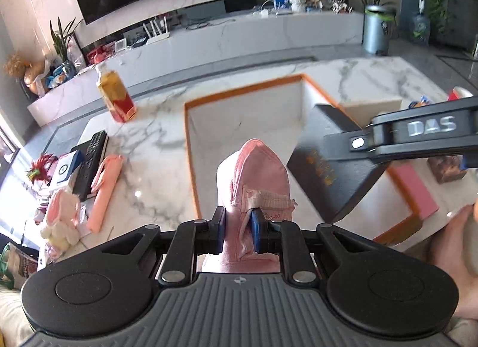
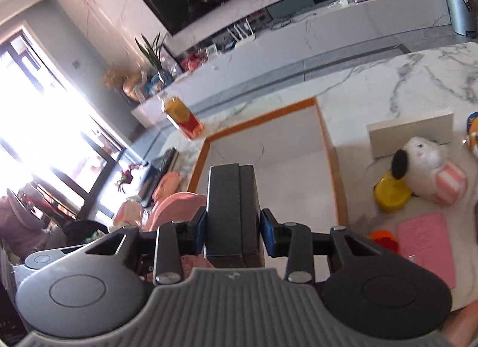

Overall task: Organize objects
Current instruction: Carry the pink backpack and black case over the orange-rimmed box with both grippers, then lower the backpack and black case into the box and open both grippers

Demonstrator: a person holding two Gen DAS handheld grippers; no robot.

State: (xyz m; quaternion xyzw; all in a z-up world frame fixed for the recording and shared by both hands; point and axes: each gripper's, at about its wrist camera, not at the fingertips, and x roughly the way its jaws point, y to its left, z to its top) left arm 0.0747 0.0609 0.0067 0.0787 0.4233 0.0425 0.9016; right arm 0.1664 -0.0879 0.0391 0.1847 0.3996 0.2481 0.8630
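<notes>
Both tongs clamped — left tongs (image 1: 238, 232) on pink pouch (image 1: 254, 173), right tongs (image 2: 233, 232) on black box (image 2: 231, 209) — above orange-rimmed tray (image 1: 191, 150).

pouch (image 1: 254, 179): pink | box (image 2: 231, 212): dark grey | tray (image 1: 239, 94): white, orange rim | table (image 1: 143, 144): white, grey-veined marble

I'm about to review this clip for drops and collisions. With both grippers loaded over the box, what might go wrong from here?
1. The left gripper pinches only a fold of the soft pink fabric pouch, so it may slip or swing.
2. The dark grey rectangular case held by the right gripper hangs close beside the pouch; they may bump over the orange-rimmed white box.
3. The case could clip the box's rim going in.
</notes>
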